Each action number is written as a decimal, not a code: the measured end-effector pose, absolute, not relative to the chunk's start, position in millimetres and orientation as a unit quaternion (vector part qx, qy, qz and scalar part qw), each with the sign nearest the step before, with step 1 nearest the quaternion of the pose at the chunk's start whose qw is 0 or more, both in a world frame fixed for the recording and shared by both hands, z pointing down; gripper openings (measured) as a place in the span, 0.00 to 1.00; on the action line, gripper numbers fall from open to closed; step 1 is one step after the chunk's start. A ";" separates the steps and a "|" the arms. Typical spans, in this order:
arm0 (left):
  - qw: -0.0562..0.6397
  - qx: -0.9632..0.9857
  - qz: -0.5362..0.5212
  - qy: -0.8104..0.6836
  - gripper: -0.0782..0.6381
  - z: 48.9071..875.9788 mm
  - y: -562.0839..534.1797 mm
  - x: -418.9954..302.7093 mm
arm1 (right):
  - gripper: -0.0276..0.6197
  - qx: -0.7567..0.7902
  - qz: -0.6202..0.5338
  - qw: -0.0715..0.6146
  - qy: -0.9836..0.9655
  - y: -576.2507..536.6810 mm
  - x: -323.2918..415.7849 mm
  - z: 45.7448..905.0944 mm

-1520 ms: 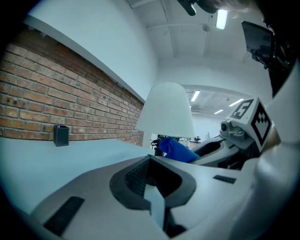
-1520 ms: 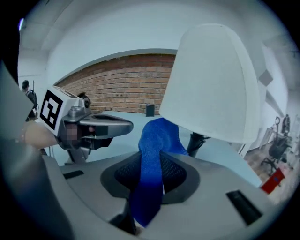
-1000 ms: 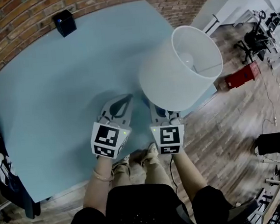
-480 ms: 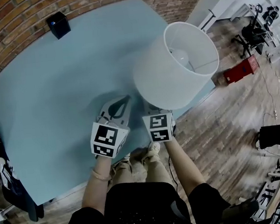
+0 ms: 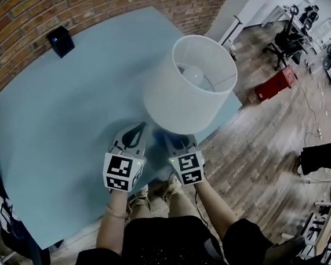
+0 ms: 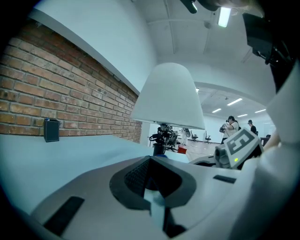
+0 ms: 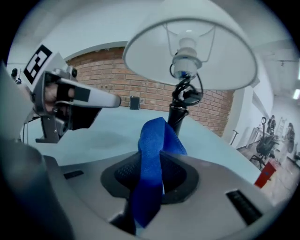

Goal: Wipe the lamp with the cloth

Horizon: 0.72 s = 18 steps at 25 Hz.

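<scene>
A table lamp with a white shade stands near the right edge of the pale blue table. In the right gripper view its dark stem rises just beyond the jaws, under the shade and bulb. My right gripper is shut on a blue cloth that loops up out of its jaws, at the shade's near edge. My left gripper hovers beside it on the left, shut with nothing in it. From the left gripper view the lamp shade stands ahead and slightly to the right.
A small black box sits at the table's far edge against the brick wall. Wooden floor lies to the right with a red box, office chairs and equipment. The table's near edge is close to the person's legs.
The head view has shifted, so the lamp sits further left in frame. Both grippers have drifted slightly left, staying by the shade's near edge. The cloth remains gripped.
</scene>
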<state>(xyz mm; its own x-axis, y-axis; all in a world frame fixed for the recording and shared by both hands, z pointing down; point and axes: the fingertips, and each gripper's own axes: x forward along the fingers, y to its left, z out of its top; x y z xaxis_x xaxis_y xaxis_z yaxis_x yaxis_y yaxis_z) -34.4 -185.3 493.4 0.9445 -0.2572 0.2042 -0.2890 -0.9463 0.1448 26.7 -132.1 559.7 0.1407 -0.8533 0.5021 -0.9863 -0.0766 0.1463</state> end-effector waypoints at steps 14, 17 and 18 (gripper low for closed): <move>0.084 0.964 0.102 -0.230 0.12 486.8 -167.4 -21.2 | 0.20 0.730 0.077 0.088 -0.674 -114.7 90.2 490.8; 0.075 0.958 0.105 -0.256 0.12 480.5 -168.0 -21.9 | 0.20 0.711 0.077 0.078 -0.695 -129.1 94.7 489.8; 0.072 0.957 0.107 -0.261 0.12 479.5 -167.1 -21.9 | 0.20 0.705 0.078 0.078 -0.700 -132.4 95.4 491.2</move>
